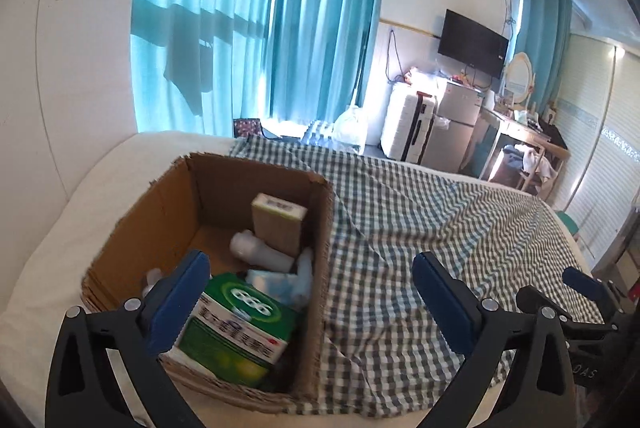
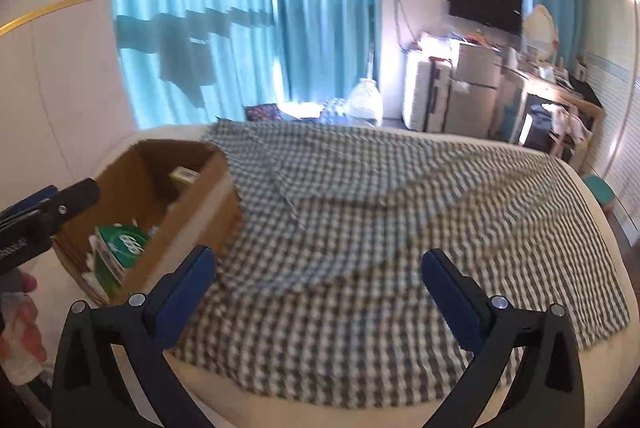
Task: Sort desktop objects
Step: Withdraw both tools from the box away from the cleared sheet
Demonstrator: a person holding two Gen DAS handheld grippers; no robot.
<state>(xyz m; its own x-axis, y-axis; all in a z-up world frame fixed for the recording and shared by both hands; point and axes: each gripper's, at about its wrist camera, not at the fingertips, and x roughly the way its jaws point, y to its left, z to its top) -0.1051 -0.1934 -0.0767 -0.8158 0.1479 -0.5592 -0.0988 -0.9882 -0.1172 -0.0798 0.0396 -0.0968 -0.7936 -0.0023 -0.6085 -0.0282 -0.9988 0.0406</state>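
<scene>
An open cardboard box (image 1: 256,170) sits at the left on a green checked cloth (image 1: 420,228). Inside lie a green medicine carton (image 1: 240,328), a tan upright carton (image 1: 278,224), a white bottle (image 1: 260,250) and a pale blue packet (image 1: 280,282). My left gripper (image 1: 312,292) is open and empty, above the box's near right corner. My right gripper (image 2: 320,284) is open and empty over the bare cloth (image 2: 400,208), right of the box (image 2: 192,204). The green carton (image 2: 120,244) shows in the right wrist view too. The right gripper (image 1: 580,292) also shows at the left view's right edge.
The cloth covers a white bed or table top (image 2: 600,196). Blue curtains (image 1: 256,20), a large water bottle (image 2: 364,102), a white suitcase (image 1: 408,128), a small fridge (image 1: 460,108), a wall TV (image 1: 474,42) and a desk (image 1: 532,148) stand behind. The left gripper (image 2: 44,212) is at the left edge.
</scene>
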